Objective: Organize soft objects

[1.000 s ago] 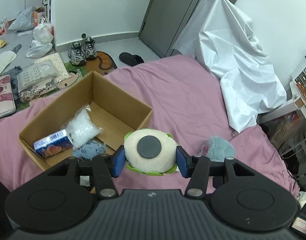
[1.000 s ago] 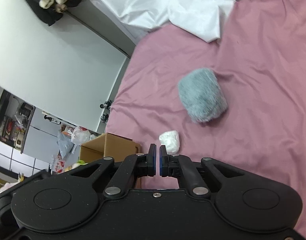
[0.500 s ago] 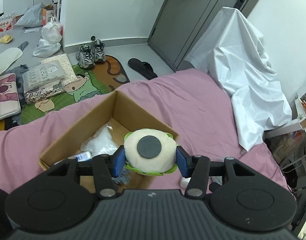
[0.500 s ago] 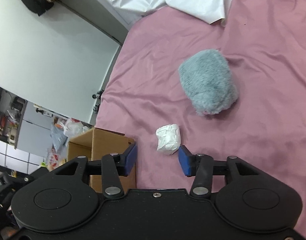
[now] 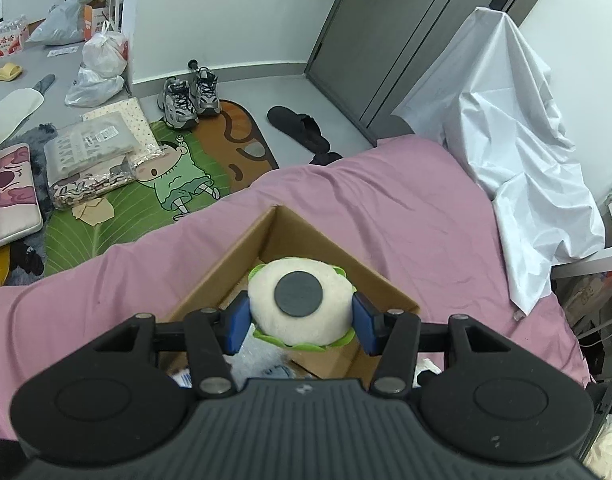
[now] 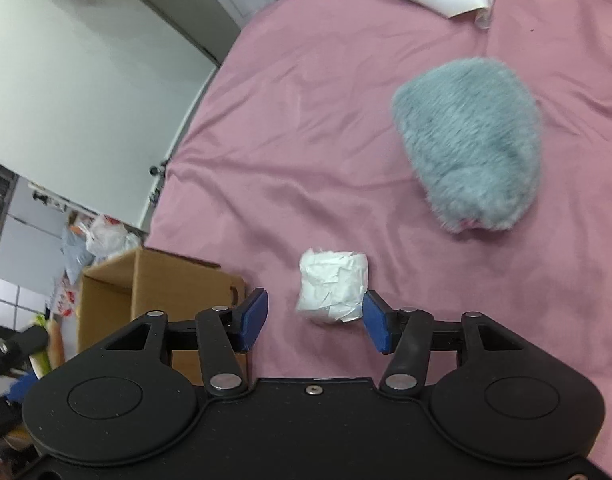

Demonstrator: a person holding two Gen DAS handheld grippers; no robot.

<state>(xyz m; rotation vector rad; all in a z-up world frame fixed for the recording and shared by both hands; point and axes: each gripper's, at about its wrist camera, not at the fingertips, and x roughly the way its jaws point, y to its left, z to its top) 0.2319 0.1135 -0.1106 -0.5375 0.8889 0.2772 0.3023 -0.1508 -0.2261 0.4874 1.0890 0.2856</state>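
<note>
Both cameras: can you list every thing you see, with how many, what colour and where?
Plush: 1, cream with green trim and a dark disc, in the left gripper above the box.
Box: 1, brown cardboard, on the bed.
Wad: 1, white, on the bed between the right gripper's open jaws, untouched.
Fluffy thing: 1, grey-blue, on the bed beyond the wad.
Bed: 1, pink cover.
Sheet: 1, white, draped beside the bed.
Sneakers: 2, grey, on the floor.
Mat: 1, green and brown cartoon, on the floor.
Left gripper: black, blue pads, shut on the plush.
Right gripper: black, blue pads, jaws just opening.
</note>
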